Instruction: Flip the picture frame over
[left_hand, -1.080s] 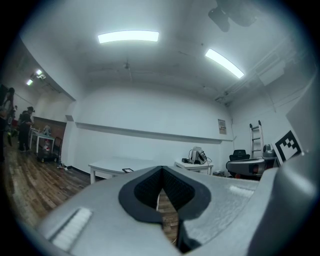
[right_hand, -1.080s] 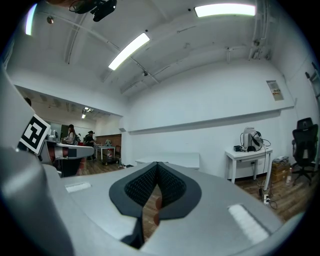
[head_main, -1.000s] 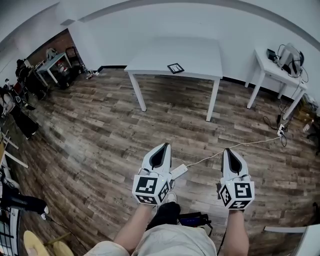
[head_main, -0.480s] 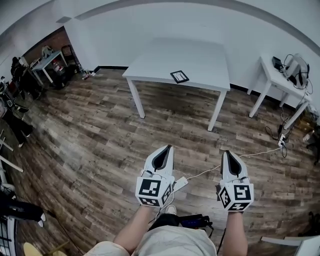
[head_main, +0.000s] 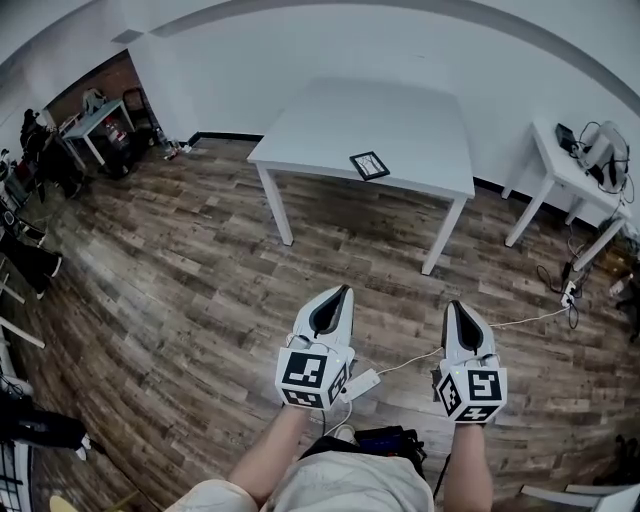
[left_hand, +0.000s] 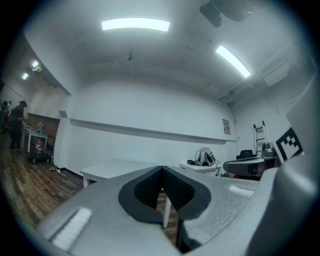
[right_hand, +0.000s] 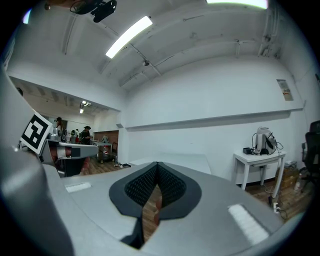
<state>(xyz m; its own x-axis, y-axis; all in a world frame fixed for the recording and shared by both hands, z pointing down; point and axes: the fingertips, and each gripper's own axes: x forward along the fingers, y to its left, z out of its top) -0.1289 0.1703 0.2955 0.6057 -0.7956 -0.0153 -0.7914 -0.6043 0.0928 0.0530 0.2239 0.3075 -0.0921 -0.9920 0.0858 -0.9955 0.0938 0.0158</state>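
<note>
The picture frame (head_main: 369, 165) lies on the table (head_main: 400, 120), near its front edge. The table stands ahead, by the wall. A smaller table (head_main: 547, 142) stands to its right. The left gripper (head_main: 343, 291) and right gripper (head_main: 455, 304) are side by side over the floor (head_main: 200, 250), well apart from the table.

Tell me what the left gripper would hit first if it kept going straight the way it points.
Probably the white rectangular table, near its front edge or a leg. The left gripper, jaws together, points across open air toward it; depth is unclear.
</note>
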